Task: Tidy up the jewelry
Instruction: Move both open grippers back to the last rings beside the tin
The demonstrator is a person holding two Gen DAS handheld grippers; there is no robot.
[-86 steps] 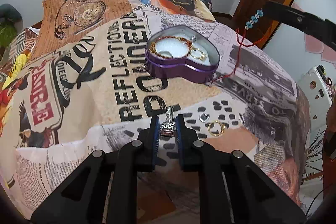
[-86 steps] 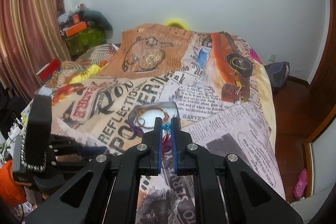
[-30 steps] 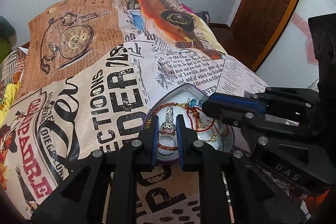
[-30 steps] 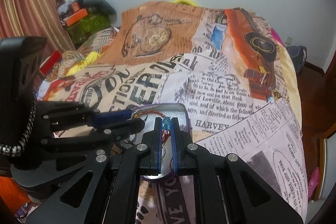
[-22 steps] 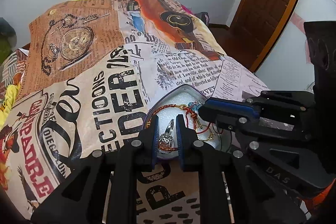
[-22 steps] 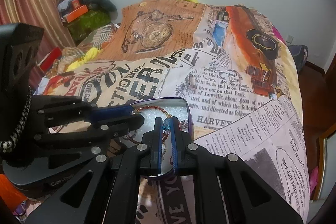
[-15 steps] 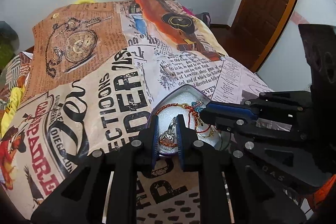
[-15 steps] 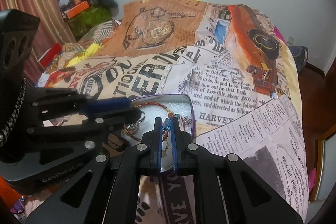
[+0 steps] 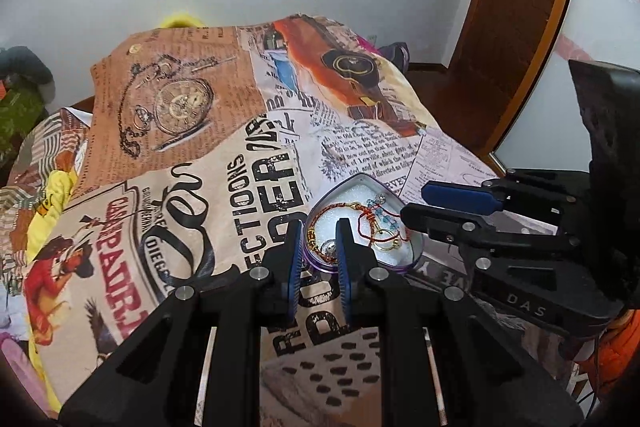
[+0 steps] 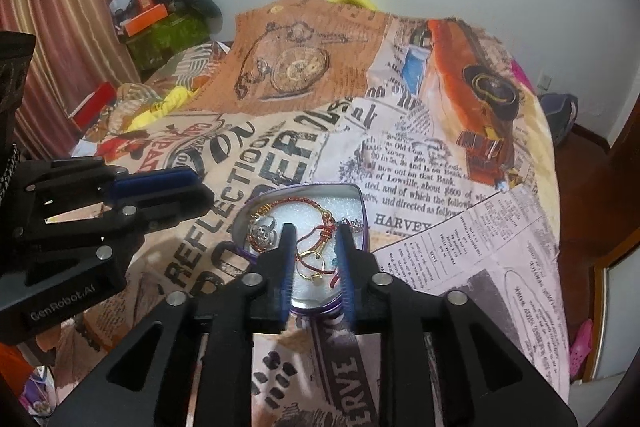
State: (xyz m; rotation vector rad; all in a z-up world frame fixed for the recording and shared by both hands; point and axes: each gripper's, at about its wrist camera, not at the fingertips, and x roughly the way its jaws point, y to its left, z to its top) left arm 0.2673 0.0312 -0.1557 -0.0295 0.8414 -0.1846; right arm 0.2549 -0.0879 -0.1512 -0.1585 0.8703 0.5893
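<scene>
Resting on my newspaper-print bedspread (image 9: 256, 163), the heart-shaped purple tin (image 10: 360, 205) held a red cord bracelet (image 10: 320, 227), gold ring (image 10: 310, 261) and silver ring (image 10: 262, 231) on white foam. My right gripper (image 10: 314, 247) had just been opening, jaws parted and empty above it; my left gripper (image 9: 318, 239) was parted too, gripping nothing.
</scene>
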